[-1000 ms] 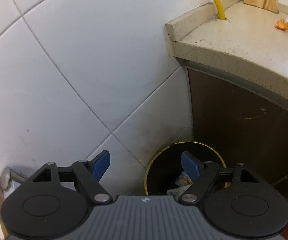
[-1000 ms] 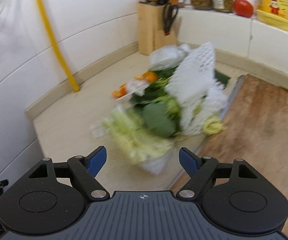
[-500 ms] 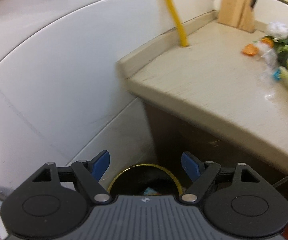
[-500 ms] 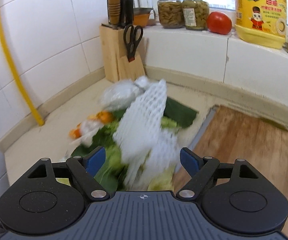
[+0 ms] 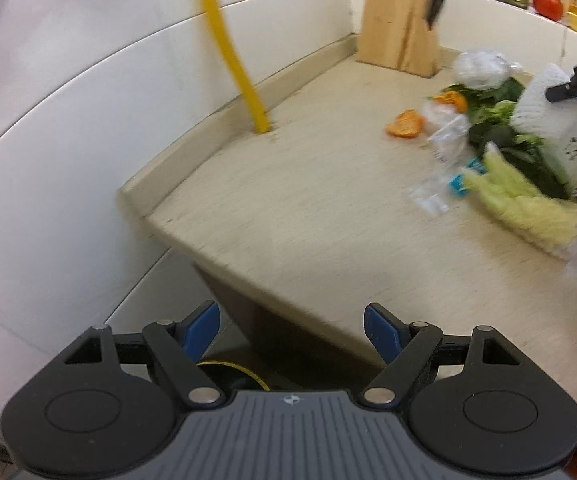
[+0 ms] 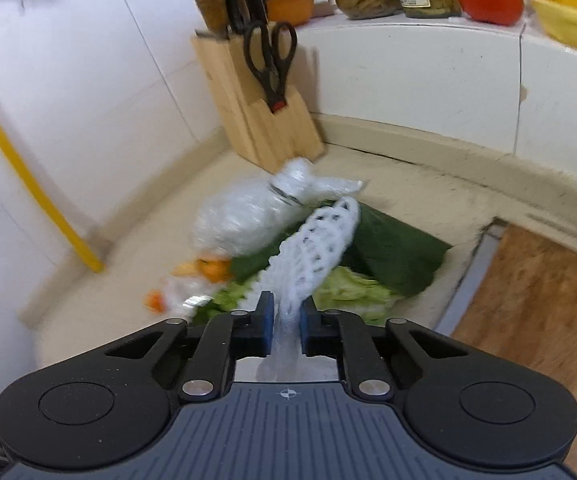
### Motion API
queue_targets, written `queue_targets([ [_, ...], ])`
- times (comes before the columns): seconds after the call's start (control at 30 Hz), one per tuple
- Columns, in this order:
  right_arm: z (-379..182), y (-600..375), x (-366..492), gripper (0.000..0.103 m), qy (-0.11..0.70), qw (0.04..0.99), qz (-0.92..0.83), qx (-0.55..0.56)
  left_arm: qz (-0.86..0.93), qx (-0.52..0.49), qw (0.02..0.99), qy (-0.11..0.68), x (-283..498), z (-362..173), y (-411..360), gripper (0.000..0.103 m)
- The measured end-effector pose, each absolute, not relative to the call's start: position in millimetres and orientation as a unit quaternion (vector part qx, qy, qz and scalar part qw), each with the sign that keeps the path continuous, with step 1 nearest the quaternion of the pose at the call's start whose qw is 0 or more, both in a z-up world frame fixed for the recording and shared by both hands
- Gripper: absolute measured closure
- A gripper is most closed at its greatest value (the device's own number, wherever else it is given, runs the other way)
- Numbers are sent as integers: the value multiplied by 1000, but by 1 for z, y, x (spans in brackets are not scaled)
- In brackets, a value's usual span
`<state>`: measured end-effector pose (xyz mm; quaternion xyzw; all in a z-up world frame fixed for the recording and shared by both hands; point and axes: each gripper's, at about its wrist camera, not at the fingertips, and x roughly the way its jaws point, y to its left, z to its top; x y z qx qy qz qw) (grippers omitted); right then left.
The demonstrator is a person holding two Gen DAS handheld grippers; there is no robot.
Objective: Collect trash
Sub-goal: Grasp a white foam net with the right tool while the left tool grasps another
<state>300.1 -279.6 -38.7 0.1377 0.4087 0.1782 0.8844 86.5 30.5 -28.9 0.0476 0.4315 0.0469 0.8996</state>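
Right wrist view: the white foam net (image 6: 316,256) is pinched between the right gripper's (image 6: 287,322) blue pads, rising over the scrap pile — green leaves (image 6: 392,254), a clear bag (image 6: 244,220), orange peel (image 6: 212,270) — on the beige counter (image 6: 428,196). The left gripper (image 5: 291,330) hovers level off the counter's edge, jaws wide and empty, above a yellow-rimmed bin (image 5: 236,372).

White foam mesh sleeve (image 6: 316,252), crinkled clear plastic bag (image 6: 244,216), pale wooden knife block (image 6: 260,120), matt speckled beige stone tabletop (image 5: 308,208), glossy white wall tiles (image 5: 88,120)
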Motion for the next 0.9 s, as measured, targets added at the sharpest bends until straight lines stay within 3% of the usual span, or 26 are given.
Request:
queue_targets([
  [0.47,-3,-335,257,88,327,909,157,203,-180,48,912,365,173,21,-107,21],
  [0.9,-13,-378,238,88,317,915,110,225,-216,90,899,370,250,-12,-213,21],
])
